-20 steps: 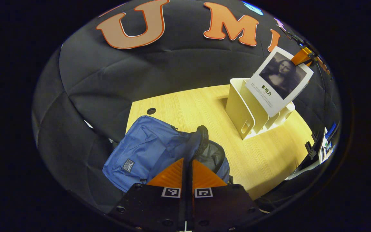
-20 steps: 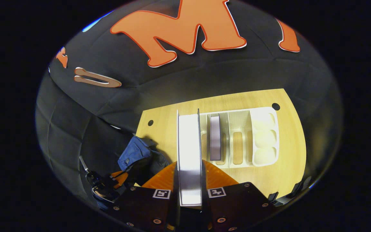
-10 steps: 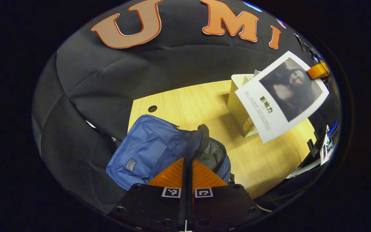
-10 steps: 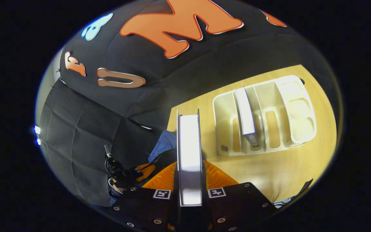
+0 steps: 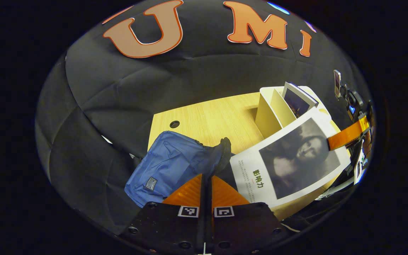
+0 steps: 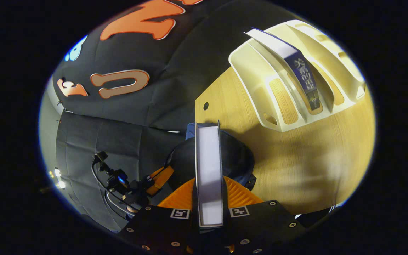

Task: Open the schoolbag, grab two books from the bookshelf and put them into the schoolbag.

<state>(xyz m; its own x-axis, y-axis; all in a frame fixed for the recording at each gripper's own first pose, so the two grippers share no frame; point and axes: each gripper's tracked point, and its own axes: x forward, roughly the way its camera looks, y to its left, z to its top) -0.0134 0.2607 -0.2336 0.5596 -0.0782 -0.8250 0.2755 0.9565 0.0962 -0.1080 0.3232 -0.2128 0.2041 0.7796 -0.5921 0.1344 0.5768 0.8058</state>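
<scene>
both jaws are clamped: the left gripper (image 5: 206, 177) has its fingers pressed together on the dark rim of the blue schoolbag (image 5: 170, 164), pinching the edge by the zipper, while the right gripper (image 6: 209, 184) holds a book (image 6: 208, 166) edge-on between its two fingers, the white page block facing the camera. in the left gripper view that same book (image 5: 290, 161) shows its white cover with a dark portrait picture, tilted over the right side of the bag's mouth, with the right gripper (image 5: 347, 136) gripping its far corner. in the right gripper view the book hangs directly above the bag's dark open interior (image 6: 237, 157), and the left gripper (image 6: 159, 176) is seen at the bag's left edge. the bag lies on the near left part of the light wooden table (image 5: 214, 118). the cream bookshelf (image 6: 260, 76) stands on the far right of the table, well apart from the bag, and a second book (image 6: 301, 69) with a dark blue spine leans in one of its slots.
</scene>
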